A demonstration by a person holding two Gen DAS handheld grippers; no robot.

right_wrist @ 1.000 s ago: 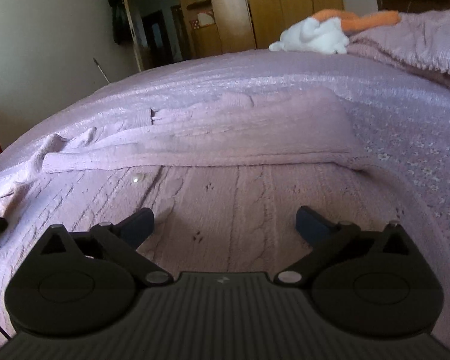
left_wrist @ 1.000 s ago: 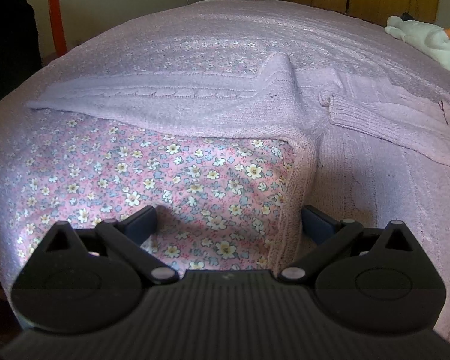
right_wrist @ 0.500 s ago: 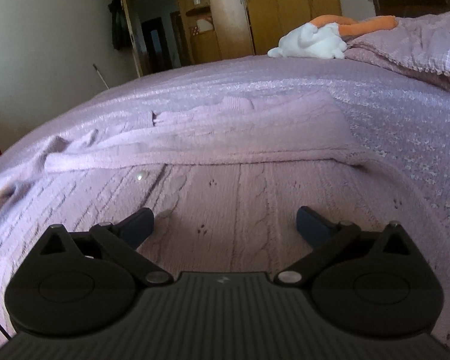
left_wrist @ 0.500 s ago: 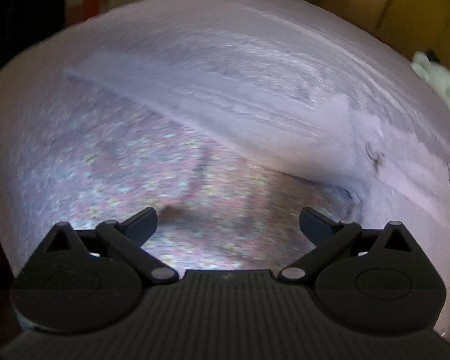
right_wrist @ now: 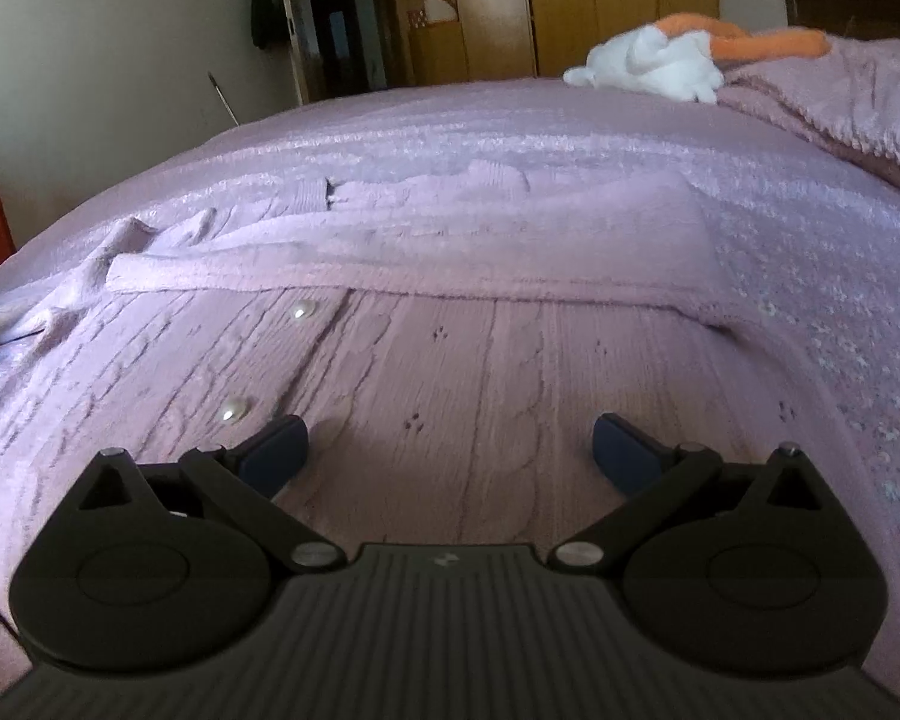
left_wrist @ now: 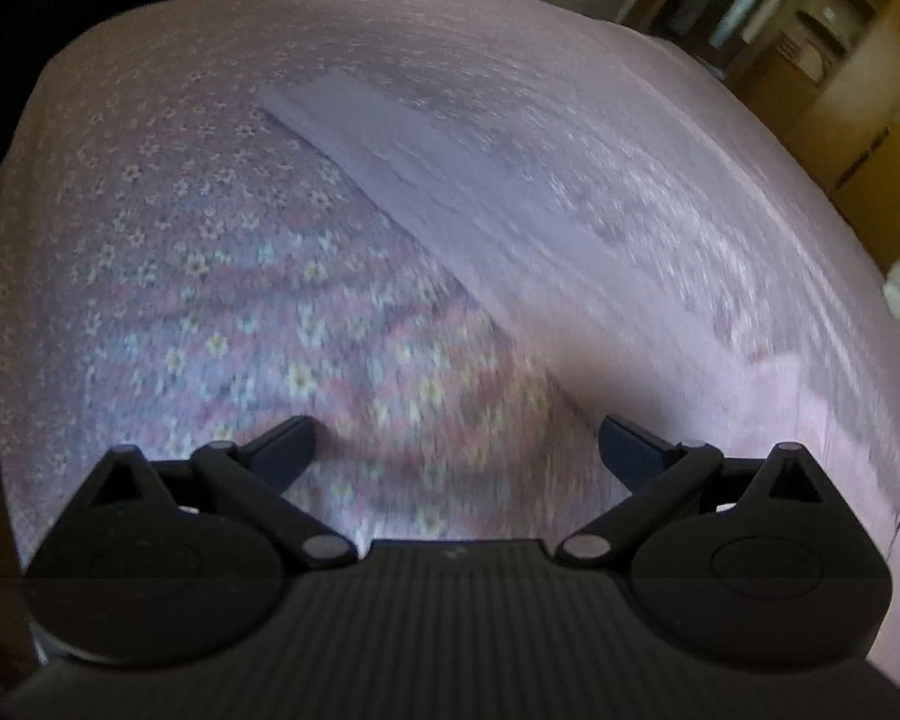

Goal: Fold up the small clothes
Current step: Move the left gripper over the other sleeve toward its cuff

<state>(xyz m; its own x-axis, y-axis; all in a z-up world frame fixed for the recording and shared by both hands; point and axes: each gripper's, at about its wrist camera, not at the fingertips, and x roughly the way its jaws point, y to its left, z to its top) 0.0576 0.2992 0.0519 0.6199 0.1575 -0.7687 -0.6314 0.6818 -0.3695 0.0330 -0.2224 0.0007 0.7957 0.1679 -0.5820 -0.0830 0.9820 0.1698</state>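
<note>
Trouble brewing: both the left gripper (left_wrist: 455, 441) and right gripper (right_wrist: 450, 439) hang spread wide, holding nothing. The pink cardigan (right_wrist: 450, 324) lies flat on the bed (right_wrist: 510, 126), one sleeve (right_wrist: 390, 258) folded across. Grabbing bedspread along with knit would drag that fold apart.

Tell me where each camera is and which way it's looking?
Left wrist: sits on the left tool, looking forward and down at the flowery bedspread and a sweater sleeve; only its open fingers show.
Right wrist: sits on the right tool, low over the pink sweater, facing the wardrobe and plush toy; only its open fingers show.
Both see the same sweater and bed.
</note>
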